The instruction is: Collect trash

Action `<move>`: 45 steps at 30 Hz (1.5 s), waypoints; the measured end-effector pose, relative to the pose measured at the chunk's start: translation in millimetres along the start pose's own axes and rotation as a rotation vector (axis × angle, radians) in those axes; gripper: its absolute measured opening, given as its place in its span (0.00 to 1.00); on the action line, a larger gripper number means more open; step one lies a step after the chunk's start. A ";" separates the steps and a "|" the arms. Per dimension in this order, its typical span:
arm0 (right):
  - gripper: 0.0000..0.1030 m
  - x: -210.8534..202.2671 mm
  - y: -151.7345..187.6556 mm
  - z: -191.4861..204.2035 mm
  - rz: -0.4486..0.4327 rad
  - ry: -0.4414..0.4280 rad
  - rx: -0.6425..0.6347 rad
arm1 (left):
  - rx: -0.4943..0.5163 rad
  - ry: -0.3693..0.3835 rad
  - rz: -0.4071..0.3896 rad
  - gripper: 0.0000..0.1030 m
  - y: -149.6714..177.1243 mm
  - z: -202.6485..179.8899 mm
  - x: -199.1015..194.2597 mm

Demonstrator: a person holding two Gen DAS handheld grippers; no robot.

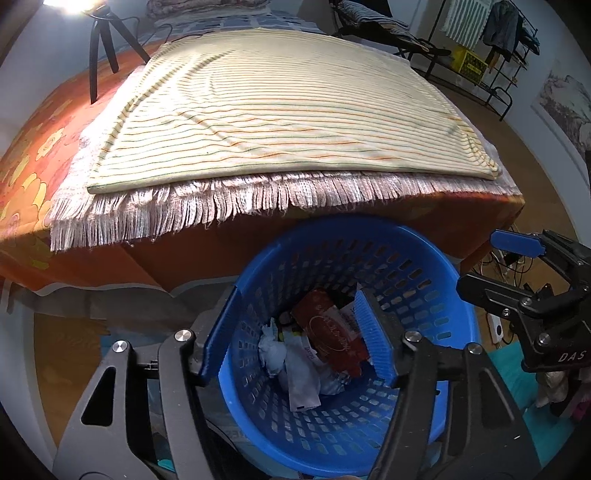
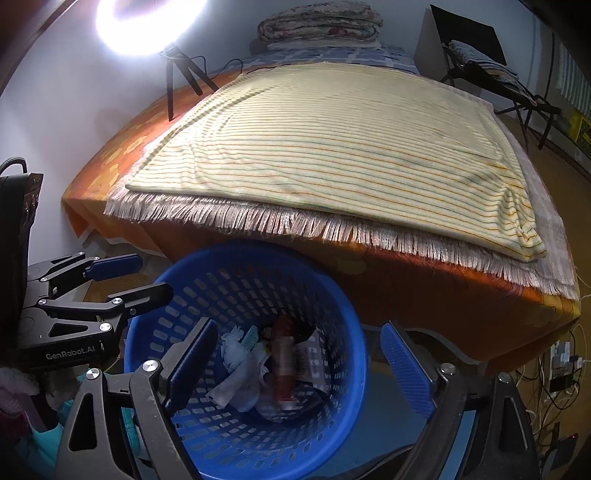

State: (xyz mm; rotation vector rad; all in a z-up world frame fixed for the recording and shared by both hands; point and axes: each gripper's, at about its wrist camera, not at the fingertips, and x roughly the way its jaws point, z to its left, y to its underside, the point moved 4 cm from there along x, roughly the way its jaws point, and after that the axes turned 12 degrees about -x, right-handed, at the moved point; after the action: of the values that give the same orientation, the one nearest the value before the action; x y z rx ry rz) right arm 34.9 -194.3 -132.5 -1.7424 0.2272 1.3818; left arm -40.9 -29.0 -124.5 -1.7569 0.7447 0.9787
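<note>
bed (image 1: 110, 258): biggest thing here, fills the far half of both views; we count one, orange floral cover hanging down the near side.
striped blanket (image 1: 288, 110): one, cream with thin stripes, spread flat on top. No trash visible on it from either camera.
fringed throw (image 1: 184, 206): one, under the blanket, fringe hanging over the near bed edge just above the basket.
blue basket (image 1: 424, 258): one, perforated plastic, on the floor right against the near side of the bed. Both grippers hang over it.
left gripper (image 1: 299, 336): wide, nothing between the blue pads, pointing down into the basket mouth.
right gripper (image 2: 299, 363): also wide, nothing held, over the basket's right side; right pad sits outside the rim.
trash (image 1: 306, 365): all of it sits at the basket bottom. We count one red wrapper (image 1: 332, 336), one crumpled white tissue (image 1: 271, 350), and a few white paper scraps, say three, overlap makes that unsure.
step: looks like a drop just finished or the job is near done; we judge nothing is left on the bed.
how to do it well: we'd lift both grippers straight up clear of the rim before swinging away, so the pads don't clip the basket or snag the fringe.
ring light (image 2: 147, 26): one, on a tripod at the far left, not in the way.
</note>
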 end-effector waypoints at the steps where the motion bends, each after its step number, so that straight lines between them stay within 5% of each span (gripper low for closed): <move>1: 0.89 0.4 0.1 -0.3 0.001 -0.002 0.004 | -0.001 -0.002 -0.001 0.64 -0.5 0.6 0.1; 8: 0.96 3.0 0.5 -0.3 0.011 -0.004 0.015 | 0.005 -0.011 -0.010 0.69 -2.4 1.7 -0.4; 23: 0.96 -4.6 -6.0 -5.2 -0.007 0.024 0.017 | -0.009 -0.007 -0.034 0.70 -11.1 1.7 -8.2; 45: 0.96 -41.6 -44.7 -22.8 -0.112 0.062 -0.012 | 0.012 0.025 -0.143 0.71 -62.9 -18.7 -42.4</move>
State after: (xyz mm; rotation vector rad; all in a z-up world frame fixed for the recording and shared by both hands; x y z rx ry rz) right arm 63.1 -198.7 -73.8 -1.7820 0.1535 1.2524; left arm -4.8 -21.6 -55.7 -1.7883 0.6302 0.8560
